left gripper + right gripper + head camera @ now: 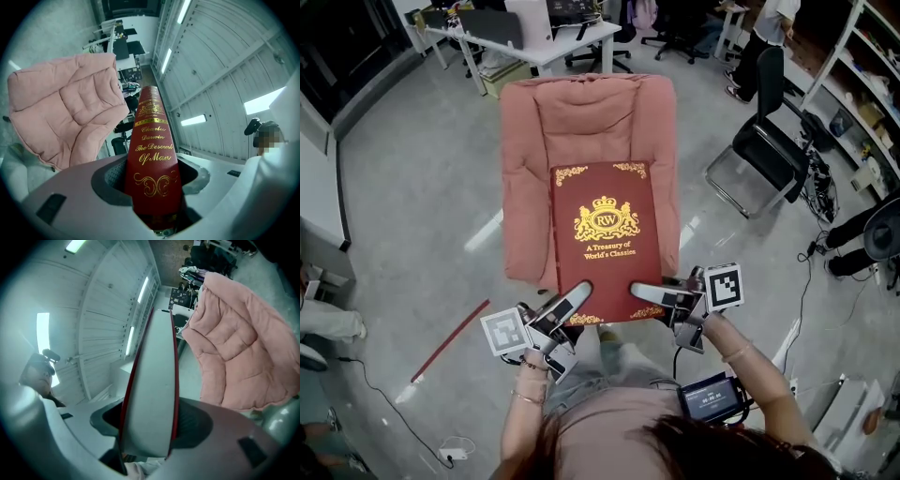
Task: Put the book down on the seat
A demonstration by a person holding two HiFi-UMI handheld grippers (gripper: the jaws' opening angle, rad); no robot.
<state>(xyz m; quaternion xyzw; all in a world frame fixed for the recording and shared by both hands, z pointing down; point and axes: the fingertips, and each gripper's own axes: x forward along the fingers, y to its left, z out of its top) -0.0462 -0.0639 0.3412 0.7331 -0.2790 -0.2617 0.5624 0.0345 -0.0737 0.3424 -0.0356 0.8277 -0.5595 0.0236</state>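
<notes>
Item: large red book [605, 239], gilt crest on the cover, front face up.
Location: held level over the seat [542, 225] of the pink armchair [586, 122]. Judged not yet resting on the cushion, since both gripper views show the chair apart from it.
Left tongs [572, 302]: clamped on the near corner at the spine, which fills the gap between the jaws.
Right tongs [649, 293]: clamped on the other near corner, over the page edge.
Reason for hold: one grip at each corner of the near short edge keeps a wide volume flat and stops it twisting.
Reason for placing: the book is lined up between the padded arms, so it can go straight down.
Step in hand: judged to be lowering, with release still to come.
Surroundings: black office chair [764, 150] to the right, white worktop [544, 42] behind.
</notes>
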